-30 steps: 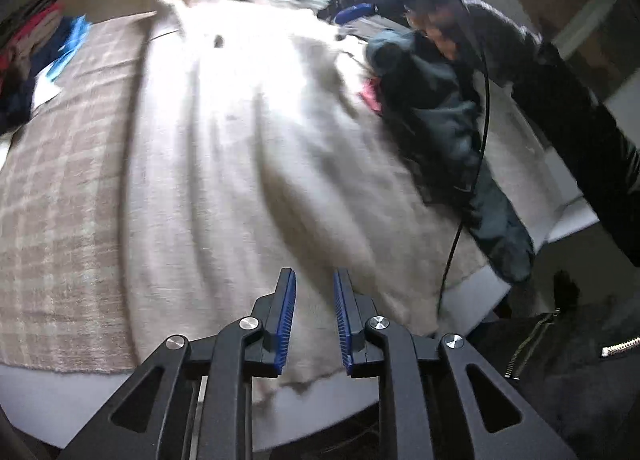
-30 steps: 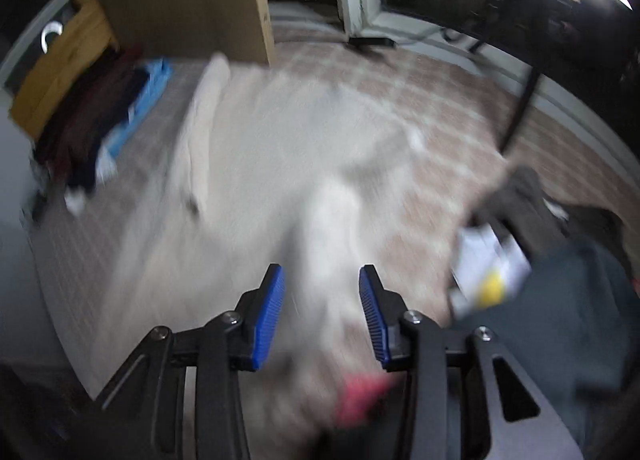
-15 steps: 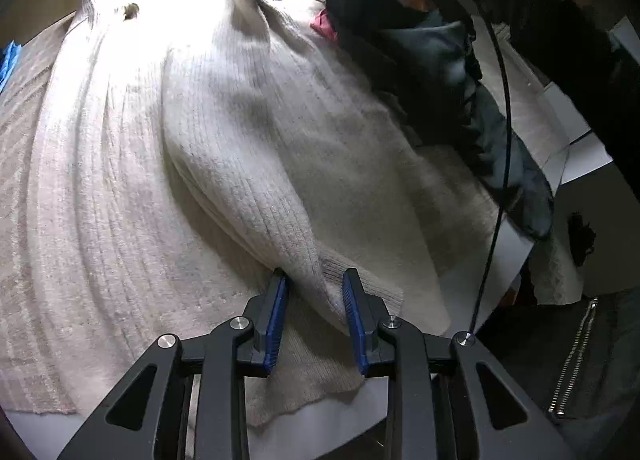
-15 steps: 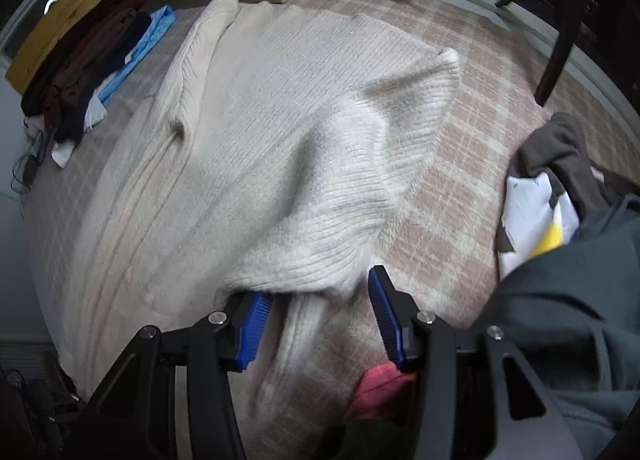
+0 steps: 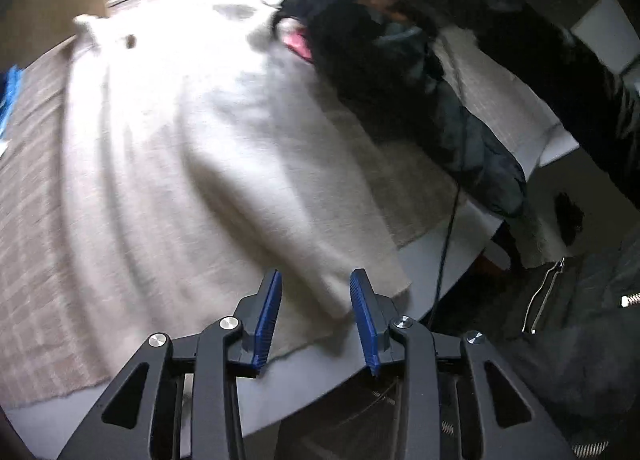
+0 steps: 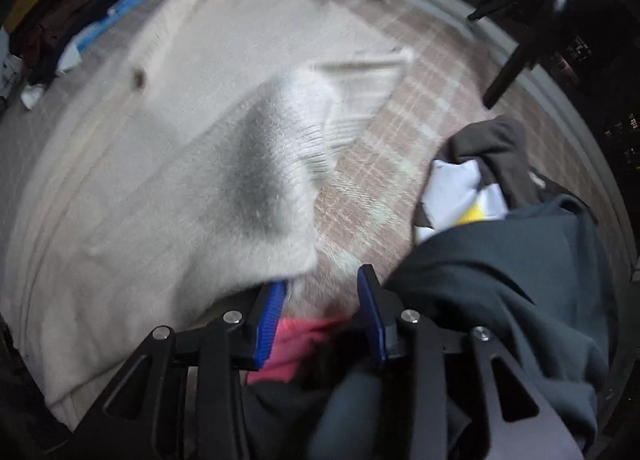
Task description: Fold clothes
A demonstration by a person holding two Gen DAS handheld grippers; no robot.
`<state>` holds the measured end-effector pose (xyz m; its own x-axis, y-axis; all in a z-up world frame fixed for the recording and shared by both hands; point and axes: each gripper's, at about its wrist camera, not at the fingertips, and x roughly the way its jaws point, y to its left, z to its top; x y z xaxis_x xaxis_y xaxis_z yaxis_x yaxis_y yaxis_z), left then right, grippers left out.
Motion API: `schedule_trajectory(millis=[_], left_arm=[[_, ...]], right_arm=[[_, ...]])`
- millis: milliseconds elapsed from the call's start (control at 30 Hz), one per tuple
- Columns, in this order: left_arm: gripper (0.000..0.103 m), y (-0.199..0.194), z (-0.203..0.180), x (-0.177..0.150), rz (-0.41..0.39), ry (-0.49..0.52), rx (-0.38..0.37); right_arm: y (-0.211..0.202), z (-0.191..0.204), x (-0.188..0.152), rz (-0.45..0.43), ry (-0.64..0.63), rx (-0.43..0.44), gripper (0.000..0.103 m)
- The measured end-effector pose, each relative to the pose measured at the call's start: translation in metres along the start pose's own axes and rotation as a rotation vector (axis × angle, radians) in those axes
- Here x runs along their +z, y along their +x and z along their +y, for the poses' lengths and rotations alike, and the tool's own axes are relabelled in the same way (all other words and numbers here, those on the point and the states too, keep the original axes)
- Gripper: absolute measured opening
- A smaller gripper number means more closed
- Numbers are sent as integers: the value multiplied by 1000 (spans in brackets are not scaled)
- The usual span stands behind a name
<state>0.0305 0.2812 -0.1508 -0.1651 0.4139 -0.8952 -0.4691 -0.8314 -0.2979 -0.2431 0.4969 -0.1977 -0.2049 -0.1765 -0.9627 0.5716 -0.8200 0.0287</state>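
Observation:
A cream knitted sweater (image 5: 168, 147) lies spread over the checked tablecloth (image 5: 28, 195). One sleeve is folded across its body, and the cuff end (image 5: 332, 292) lies between the blue pads of my left gripper (image 5: 316, 314), which is open and not pinching it. In the right wrist view the sweater (image 6: 132, 187) has a raised fold (image 6: 272, 163) near the shoulder. Its lower edge touches the left pad of my right gripper (image 6: 320, 306), which is open above a pink garment (image 6: 296, 344).
A dark grey-green garment (image 6: 500, 292) is heaped at the right, with a brown and white one (image 6: 468, 179) behind it. Folded clothes (image 6: 72, 27) are stacked at the far left. A person's dark sleeve (image 5: 540, 43) and a black cable (image 5: 448, 236) are near the table edge (image 5: 432, 256).
My left gripper has opened wider and drawn back from the sleeve, which now lies loose. My right gripper's jaws have narrowed somewhat and it has backed off over the pink garment.

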Motion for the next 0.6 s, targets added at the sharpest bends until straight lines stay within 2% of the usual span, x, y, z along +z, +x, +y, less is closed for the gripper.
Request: schedule_trajectory(millis=[100,233,367,433,500,567,600], left_arm=[[34,6,9,-3,19,-30,32],[34,27,6,3,48,-33,-3],[32,51,-3,7,65,-41,-34],[7,56,-3,9,66,-47,-36],[6,57,-2,11,64,-45,-35],[6,47,-7,12,80,20,75],[6,34,-20,11,85,113,204]], right_arm=[[-23,12,-16,-46,39,66,37],[-51,29,-36,-103,90,153,45],[-22,62,-45,-59,125,249,46],[-7,73,-44,-49,145,268,45],[5,73,-35,-57,176,290,46],[24,69,-25,-38,195,267,46],[28,67,-23,-29,180,226,46]])
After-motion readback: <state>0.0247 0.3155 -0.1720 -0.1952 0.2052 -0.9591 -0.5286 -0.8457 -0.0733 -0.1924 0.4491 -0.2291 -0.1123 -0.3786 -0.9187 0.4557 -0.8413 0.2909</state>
